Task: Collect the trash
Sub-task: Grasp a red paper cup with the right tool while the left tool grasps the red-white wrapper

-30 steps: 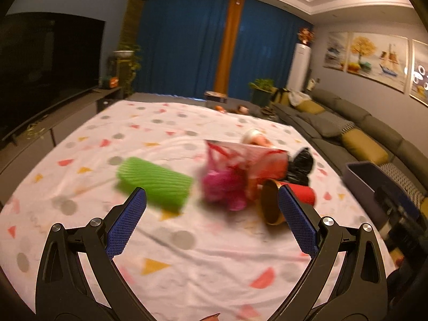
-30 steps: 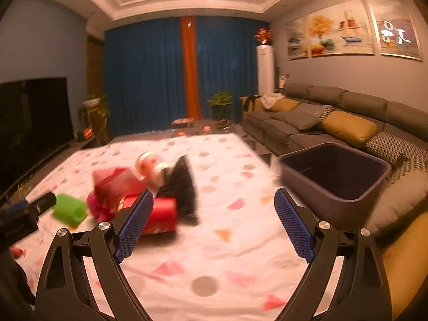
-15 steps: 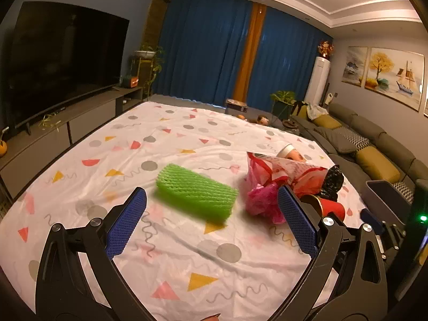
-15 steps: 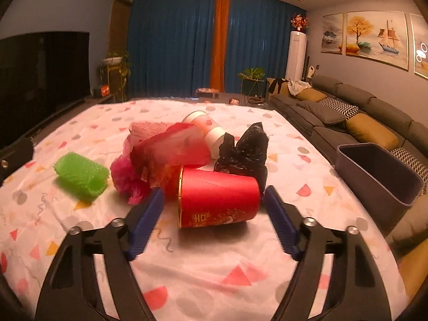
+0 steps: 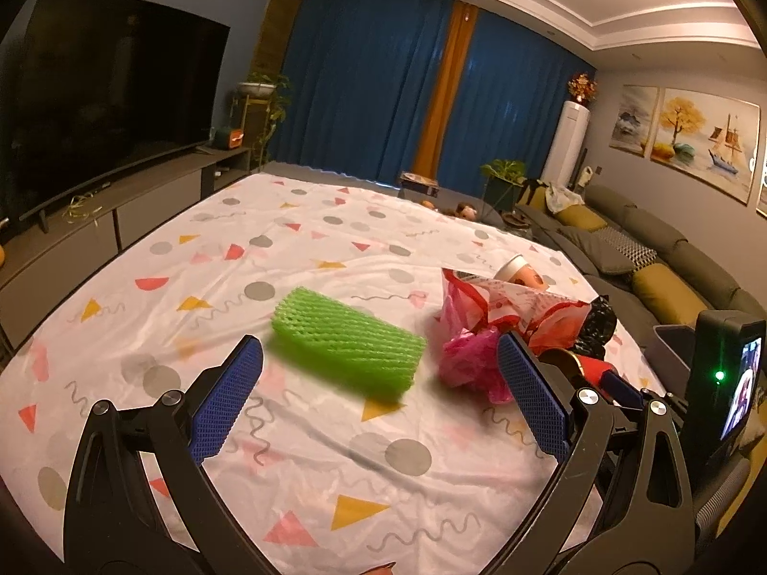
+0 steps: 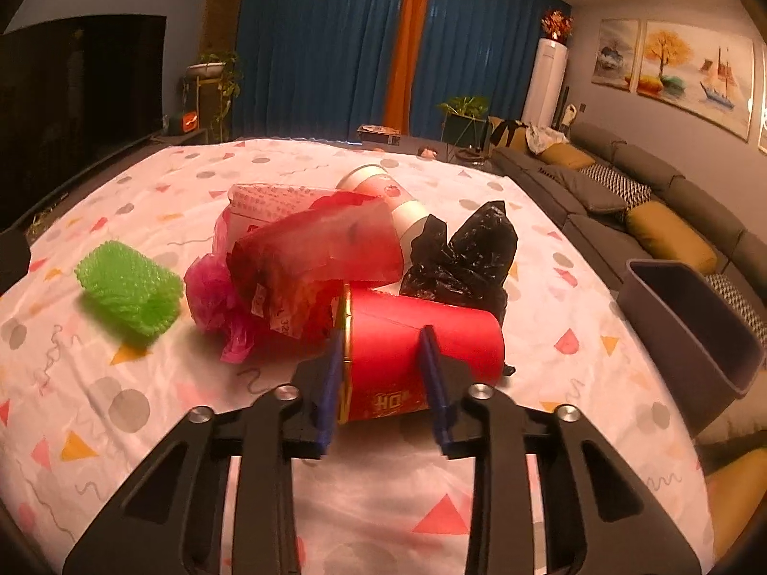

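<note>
A pile of trash lies on the patterned sheet. A red paper cup [image 6: 422, 350] lies on its side at the front. My right gripper [image 6: 381, 369] is closed around the rim end of it, blue pads on both sides. Behind it are a red plastic bag [image 6: 316, 249], a pink crumpled bag [image 6: 215, 297], a black bag [image 6: 460, 254] and a white-and-pink cup [image 6: 383, 191]. A green foam net sleeve [image 5: 345, 340] lies apart on the left, also in the right wrist view [image 6: 129, 287]. My left gripper [image 5: 378, 397] is open and empty, just short of the sleeve.
A dark grey bin [image 6: 690, 326] stands off the right edge of the sheet, beside the grey sofa [image 6: 647, 196]. A TV [image 5: 105, 100] on a low cabinet lines the left side. My right gripper's body with a lit screen [image 5: 728, 373] shows at the left view's right edge.
My right gripper has moved up to the red cup and closed its jaws onto it. My left gripper has drifted a little closer to the green sleeve and stays open.
</note>
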`<state>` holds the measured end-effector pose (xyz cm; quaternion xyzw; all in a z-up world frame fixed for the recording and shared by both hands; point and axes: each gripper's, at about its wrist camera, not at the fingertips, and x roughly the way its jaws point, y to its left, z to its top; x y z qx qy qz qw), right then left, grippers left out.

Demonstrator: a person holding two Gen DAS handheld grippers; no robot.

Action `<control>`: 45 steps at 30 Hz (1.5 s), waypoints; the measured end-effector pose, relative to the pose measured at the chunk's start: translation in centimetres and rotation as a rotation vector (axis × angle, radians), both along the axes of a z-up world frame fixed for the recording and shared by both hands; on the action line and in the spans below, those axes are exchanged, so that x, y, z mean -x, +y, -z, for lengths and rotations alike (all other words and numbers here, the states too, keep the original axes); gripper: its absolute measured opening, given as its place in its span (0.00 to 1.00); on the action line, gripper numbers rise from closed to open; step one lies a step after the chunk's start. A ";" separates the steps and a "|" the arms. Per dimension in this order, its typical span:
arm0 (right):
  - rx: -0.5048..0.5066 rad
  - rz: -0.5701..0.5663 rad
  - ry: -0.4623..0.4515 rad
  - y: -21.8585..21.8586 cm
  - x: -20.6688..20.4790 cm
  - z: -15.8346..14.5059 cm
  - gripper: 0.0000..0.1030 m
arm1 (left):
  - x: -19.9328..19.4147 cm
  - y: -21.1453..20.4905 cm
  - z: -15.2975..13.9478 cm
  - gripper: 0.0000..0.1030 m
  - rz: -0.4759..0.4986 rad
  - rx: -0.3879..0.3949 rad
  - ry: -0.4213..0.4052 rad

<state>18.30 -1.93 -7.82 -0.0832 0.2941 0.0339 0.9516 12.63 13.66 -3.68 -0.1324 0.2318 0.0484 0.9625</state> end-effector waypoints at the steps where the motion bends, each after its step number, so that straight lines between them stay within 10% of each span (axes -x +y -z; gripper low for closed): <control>1: 0.007 -0.002 -0.013 -0.1 0.3 -0.1 0.22 | 0.0 0.0 0.0 0.94 0.004 0.000 -0.001; 8: -0.014 -0.001 -0.082 -2.5 2.8 -1.2 0.04 | 0.1 -1.0 -0.2 0.94 0.043 -0.012 -0.010; 19: -0.125 0.019 -0.128 -6.7 5.3 -2.2 0.03 | -2.3 -5.5 -0.6 0.87 0.217 -0.028 -0.017; 36: -0.228 0.047 -0.129 -10.6 6.7 -2.5 0.03 | -9.1 -9.7 1.3 0.05 0.376 -0.007 0.096; 45: -0.247 0.086 -0.170 -12.1 8.2 -3.7 0.03 | -5.1 -9.1 -2.2 0.02 0.411 0.073 -0.019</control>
